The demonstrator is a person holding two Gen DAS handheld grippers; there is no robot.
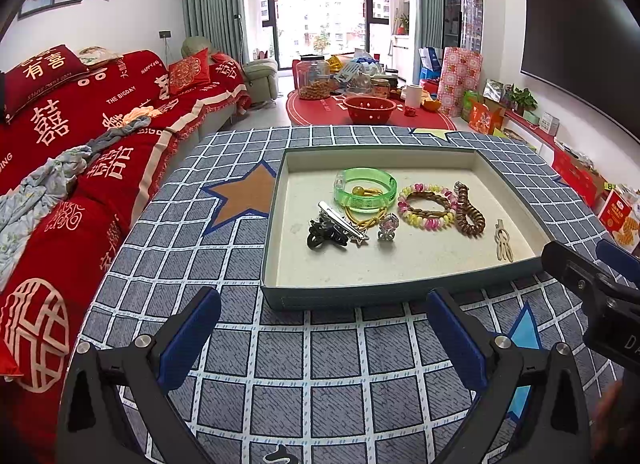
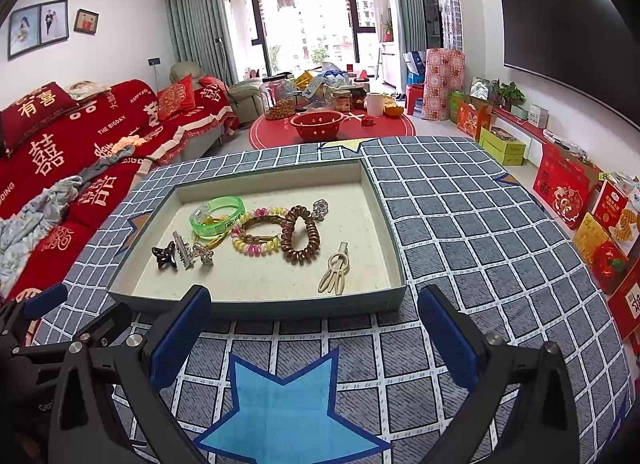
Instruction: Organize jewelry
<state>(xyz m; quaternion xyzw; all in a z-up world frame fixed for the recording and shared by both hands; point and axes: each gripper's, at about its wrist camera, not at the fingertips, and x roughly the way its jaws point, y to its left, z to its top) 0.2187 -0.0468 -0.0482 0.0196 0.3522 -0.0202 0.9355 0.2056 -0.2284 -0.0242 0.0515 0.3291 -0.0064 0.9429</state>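
A shallow grey-green tray [image 1: 276, 204] [image 2: 394, 248] sits on the checked tablecloth. In it lie a green bangle [image 1: 366, 189] [image 2: 218, 216], a pastel coil bracelet [image 1: 427, 206] [image 2: 256, 234], a brown coil hair tie [image 1: 469, 216] [image 2: 300, 233], a beige hair clip [image 1: 504, 241] [image 2: 336, 268], a black claw clip [image 1: 326, 235] [image 2: 165, 256], a silver clip [image 1: 342, 219] [image 2: 182, 248] and a small charm [image 1: 388, 227]. My left gripper [image 1: 322, 334] is open and empty, just short of the tray's near wall. My right gripper [image 2: 314, 330] is open and empty there too.
The checked tablecloth [image 1: 312, 384] [image 2: 480, 224] has star patches. A red sofa [image 1: 80, 124] stands at the left. A low red table with jars and a red bowl [image 1: 370, 109] is beyond. Boxes [image 2: 560, 184] line the right wall under a TV.
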